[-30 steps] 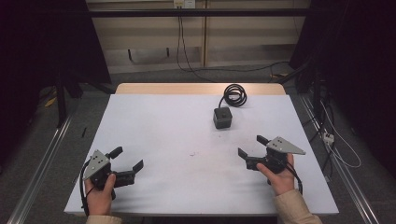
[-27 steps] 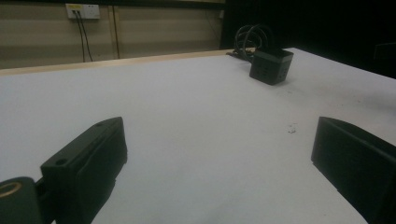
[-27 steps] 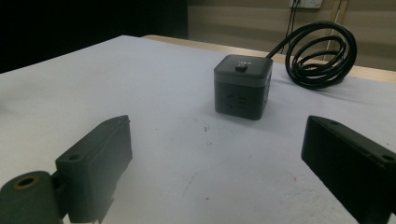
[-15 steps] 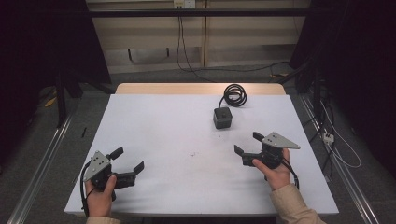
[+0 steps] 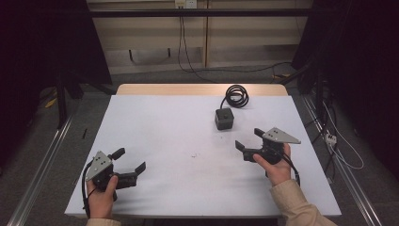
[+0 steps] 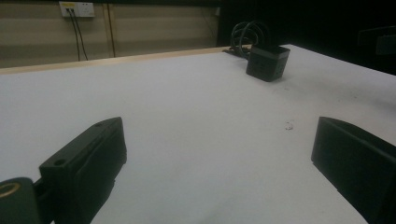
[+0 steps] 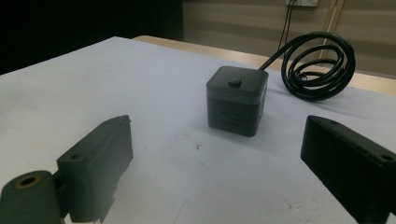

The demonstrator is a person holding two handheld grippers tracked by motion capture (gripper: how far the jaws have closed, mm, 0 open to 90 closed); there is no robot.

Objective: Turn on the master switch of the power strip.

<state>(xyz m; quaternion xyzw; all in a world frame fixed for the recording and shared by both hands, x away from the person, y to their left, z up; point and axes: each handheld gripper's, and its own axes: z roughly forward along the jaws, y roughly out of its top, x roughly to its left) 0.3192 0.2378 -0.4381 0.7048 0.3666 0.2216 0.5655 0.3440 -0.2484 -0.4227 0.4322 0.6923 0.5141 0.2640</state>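
A: Sitting upright on the white table top, toward the far right: small black plastic cube-shaped power block with a round button on top, touching nothing but the table. Trailing from its far side to a coiled black rubber cable lying flat just behind.

B: Hovering near the cube, on its near-right side: right hand-held black two-jaw gripper, jaws spread wide, holding nothing. Framing the cube between both jaws in the right gripper view, though well short of contact.

A: Resting low at the near-left corner, well apart from the cube: left hand-held black two-jaw gripper, jaws likewise wide and empty. Looking across the bare table toward the cube in the left gripper view.

B: Judging the step in hand: approaching for a grasp with the right gripper. Recommending: keeping the jaws wide, centring the cube between them, aligning the pads with two opposite flat faces rather than corners.

A: Also advising: lowering to mid-height of the block, staying clear of the top button, closing squarely. Minding the cable coil behind: possibly dragging or tipping the cube if pulled sideways.
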